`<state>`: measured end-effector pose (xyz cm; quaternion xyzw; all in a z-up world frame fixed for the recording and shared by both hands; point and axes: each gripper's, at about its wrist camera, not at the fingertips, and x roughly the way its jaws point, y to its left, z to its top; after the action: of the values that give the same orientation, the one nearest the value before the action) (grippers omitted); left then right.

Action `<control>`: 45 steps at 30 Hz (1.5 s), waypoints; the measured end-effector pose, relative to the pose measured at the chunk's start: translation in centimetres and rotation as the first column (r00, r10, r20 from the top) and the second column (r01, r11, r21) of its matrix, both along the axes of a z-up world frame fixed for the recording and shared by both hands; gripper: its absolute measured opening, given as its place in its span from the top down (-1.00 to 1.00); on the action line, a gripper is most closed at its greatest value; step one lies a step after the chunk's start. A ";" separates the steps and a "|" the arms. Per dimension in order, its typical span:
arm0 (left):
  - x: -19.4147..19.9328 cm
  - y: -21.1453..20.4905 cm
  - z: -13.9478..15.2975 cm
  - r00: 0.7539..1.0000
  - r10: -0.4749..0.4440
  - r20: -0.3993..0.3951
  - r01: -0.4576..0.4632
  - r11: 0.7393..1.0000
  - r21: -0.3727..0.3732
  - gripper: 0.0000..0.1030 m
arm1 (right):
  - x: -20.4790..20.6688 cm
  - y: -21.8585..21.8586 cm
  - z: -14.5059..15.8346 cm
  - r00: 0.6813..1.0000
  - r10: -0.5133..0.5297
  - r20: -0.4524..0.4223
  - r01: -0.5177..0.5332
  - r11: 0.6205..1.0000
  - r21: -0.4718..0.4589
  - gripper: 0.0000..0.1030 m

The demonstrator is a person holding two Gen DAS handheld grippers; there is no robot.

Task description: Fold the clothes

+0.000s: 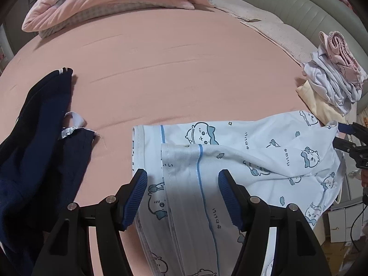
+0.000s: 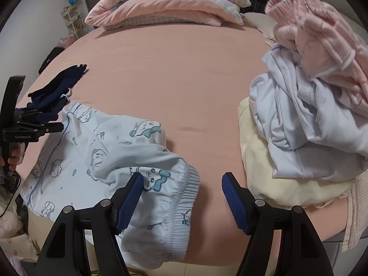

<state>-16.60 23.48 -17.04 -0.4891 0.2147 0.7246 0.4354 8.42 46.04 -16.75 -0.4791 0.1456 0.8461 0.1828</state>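
Pale blue pyjama trousers (image 1: 253, 151) with a cartoon print lie crumpled on the pink bed sheet (image 1: 172, 69). In the left wrist view my left gripper (image 1: 182, 184) stands open just over the stacked leg hems with their blue stripe, its pads apart from the cloth. Seen from the right wrist, my right gripper (image 2: 182, 186) is open above the elastic waistband (image 2: 187, 184), with its left finger (image 2: 131, 197) over the fabric. Each gripper shows in the other's view: the left gripper (image 2: 46, 126) at the hem end, the right gripper (image 1: 342, 135) at the waist end.
A navy garment (image 1: 34, 142) lies left of the trousers. A loose pile of white, pink and cream clothes (image 2: 310, 105) sits at the right. A folded pink quilt (image 2: 165, 4) lies at the far side. The bed's near edge runs just under the grippers.
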 end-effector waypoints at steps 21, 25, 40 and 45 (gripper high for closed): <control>-1.5 1.3 -1.7 0.998 0.050 -0.023 -0.050 0.999 0.020 0.26 | 0.4 1.9 -3.3 0.992 -0.114 -0.055 0.100 0.973 -0.206 -0.37; -1.9 1.1 -2.1 0.996 0.073 -0.046 -0.073 0.997 0.003 0.45 | 0.6 1.8 -3.5 0.990 -0.126 -0.060 0.110 0.971 -0.212 -0.37; -3.0 0.3 -0.7 0.992 0.124 -0.038 -0.121 0.990 0.073 0.83 | -1.2 -1.6 -1.8 0.998 -0.033 -0.059 0.031 0.999 -0.031 0.47; -3.5 -0.7 1.1 0.986 0.163 -0.021 -0.159 0.977 0.142 0.88 | -1.4 -3.0 0.0 0.998 -0.008 -0.060 0.013 0.997 0.081 0.56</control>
<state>-20.10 22.76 -15.95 -0.4612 0.1300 0.7787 0.4050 7.03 42.99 -16.76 -0.4450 0.1191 0.8643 0.2022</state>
